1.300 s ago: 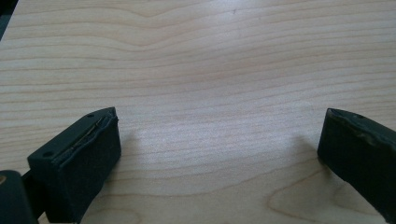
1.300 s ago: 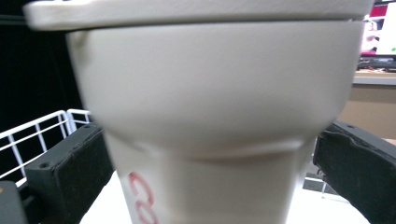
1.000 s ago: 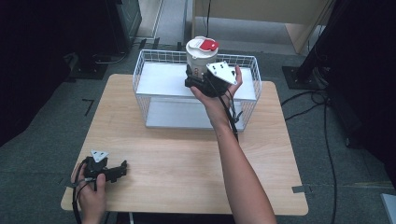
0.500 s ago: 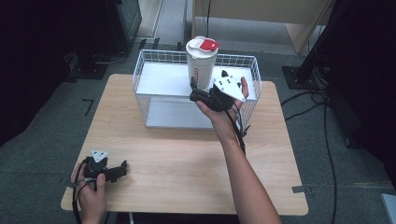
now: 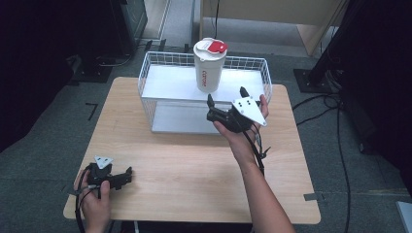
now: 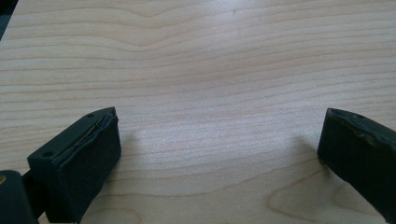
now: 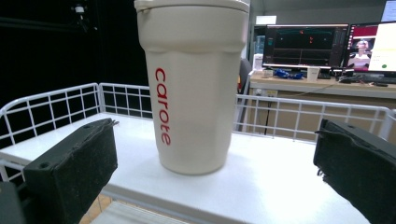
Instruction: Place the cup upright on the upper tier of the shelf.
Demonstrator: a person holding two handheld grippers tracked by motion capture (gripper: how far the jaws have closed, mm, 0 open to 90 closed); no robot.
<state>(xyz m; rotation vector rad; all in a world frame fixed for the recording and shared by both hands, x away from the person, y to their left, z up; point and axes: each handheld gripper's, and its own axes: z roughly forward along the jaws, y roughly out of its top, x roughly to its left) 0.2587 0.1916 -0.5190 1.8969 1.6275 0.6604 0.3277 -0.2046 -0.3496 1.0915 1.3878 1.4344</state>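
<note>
A cream tumbler (image 5: 209,68) with a red-and-white lid and red "carote" lettering stands upright on the white top shelf of a wire rack (image 5: 160,80). In the right gripper view the tumbler (image 7: 191,88) stands just beyond the two jaws. My right gripper (image 5: 226,99) is open, held just in front of the rack and apart from the tumbler. At the table's front left corner my left gripper (image 5: 127,174) rests low over the wood, open, with bare tabletop (image 6: 210,93) between its jaws.
The white wire rack has a raised rim (image 7: 51,100) around its shelf and a lower shelf (image 5: 180,119) beneath. The wooden table (image 5: 194,165) spreads in front of it. Monitors (image 7: 327,44) stand on a desk far behind. Cables trail on the floor at right.
My right gripper has let go of the tumbler, which now stands on the rack's top shelf. The gripper has drawn back toward me and lower. My left gripper has stayed put.
</note>
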